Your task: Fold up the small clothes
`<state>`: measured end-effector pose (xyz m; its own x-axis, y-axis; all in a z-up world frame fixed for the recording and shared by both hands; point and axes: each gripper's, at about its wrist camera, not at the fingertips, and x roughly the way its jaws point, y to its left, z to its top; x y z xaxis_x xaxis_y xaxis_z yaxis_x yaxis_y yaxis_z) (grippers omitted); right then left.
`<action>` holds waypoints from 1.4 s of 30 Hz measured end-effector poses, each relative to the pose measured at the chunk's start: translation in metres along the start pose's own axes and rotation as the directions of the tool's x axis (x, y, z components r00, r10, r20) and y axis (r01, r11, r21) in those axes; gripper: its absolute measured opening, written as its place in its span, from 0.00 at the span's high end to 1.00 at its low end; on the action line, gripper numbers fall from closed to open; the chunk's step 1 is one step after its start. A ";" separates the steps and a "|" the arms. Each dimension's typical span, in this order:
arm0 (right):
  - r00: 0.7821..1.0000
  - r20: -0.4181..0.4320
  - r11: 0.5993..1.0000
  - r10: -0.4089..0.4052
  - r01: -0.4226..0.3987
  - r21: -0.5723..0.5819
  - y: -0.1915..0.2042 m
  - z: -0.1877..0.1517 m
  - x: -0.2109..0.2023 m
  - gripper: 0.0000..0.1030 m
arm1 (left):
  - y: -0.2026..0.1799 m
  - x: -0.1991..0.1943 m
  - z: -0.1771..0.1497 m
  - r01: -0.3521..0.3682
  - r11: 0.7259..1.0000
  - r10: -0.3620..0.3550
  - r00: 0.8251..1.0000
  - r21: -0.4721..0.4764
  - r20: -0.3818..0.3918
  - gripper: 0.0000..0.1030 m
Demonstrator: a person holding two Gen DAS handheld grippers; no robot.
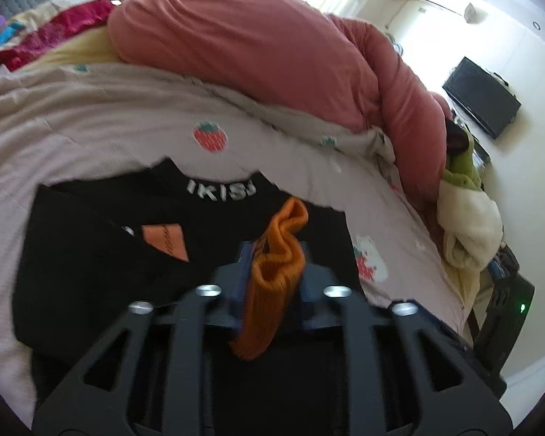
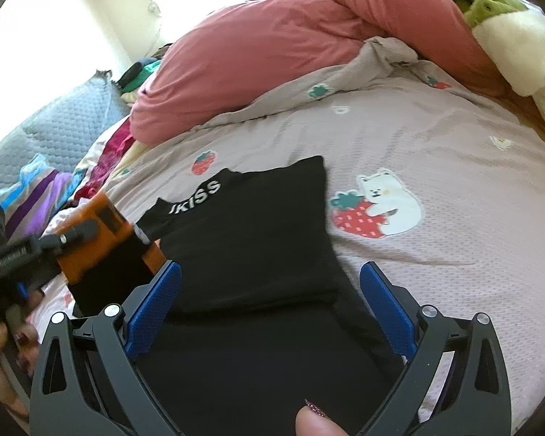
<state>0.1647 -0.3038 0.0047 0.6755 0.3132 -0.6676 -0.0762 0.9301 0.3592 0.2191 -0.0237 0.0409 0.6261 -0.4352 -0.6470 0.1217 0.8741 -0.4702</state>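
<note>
Garment: a small black top (image 2: 250,239) with white lettering at the collar and orange cuffs lies on the bed (image 2: 454,218), near its front edge, partly folded, collar toward the far side.
Orange cuff: the ribbed sleeve end (image 1: 278,272) stands bunched between the left claw's pads, over the right half of the garment.
Left claw: the left claw (image 1: 272,272) is partly open; the blue pads flank the cuff, and whether they press on it cannot be told through the blur.
Right claw: the right claw (image 2: 270,309) is spread wide over the near part of the black top, holding nothing.
Surroundings: a pink duvet (image 2: 272,54) is heaped at the far side of the bed, well clear of the garment.
Risk, sleeve: judged from the loose bunch, the cuff could snag on a pad as the left claw lifts away, dragging the sleeve off its fold.
Risk, body: the layers look soft and slack; a wide claw sliding under the near hem might catch only the top layer and skew the fold.
</note>
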 end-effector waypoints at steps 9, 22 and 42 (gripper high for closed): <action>0.998 -0.049 0.999 0.030 -0.032 -0.038 0.014 -0.008 0.017 0.05 | 0.015 -0.006 -0.007 -0.030 1.000 0.030 1.000 -0.008 0.005 0.41; 0.980 -0.198 0.994 -0.016 -0.006 -0.107 0.055 -0.054 0.060 0.29 | 0.061 -0.035 -0.026 -0.312 0.950 0.310 0.946 0.012 0.094 0.29; 0.986 0.030 0.920 0.162 -0.140 -0.367 0.111 0.032 0.013 0.86 | 0.103 -0.081 -0.021 -0.328 0.934 0.349 0.923 -0.141 0.163 0.29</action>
<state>0.1880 -0.2027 0.0567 0.6757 0.4541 -0.5807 -0.4339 0.8818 0.1847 0.1651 0.0973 0.0324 0.7458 -0.0617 -0.6634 -0.2002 0.9289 -0.3115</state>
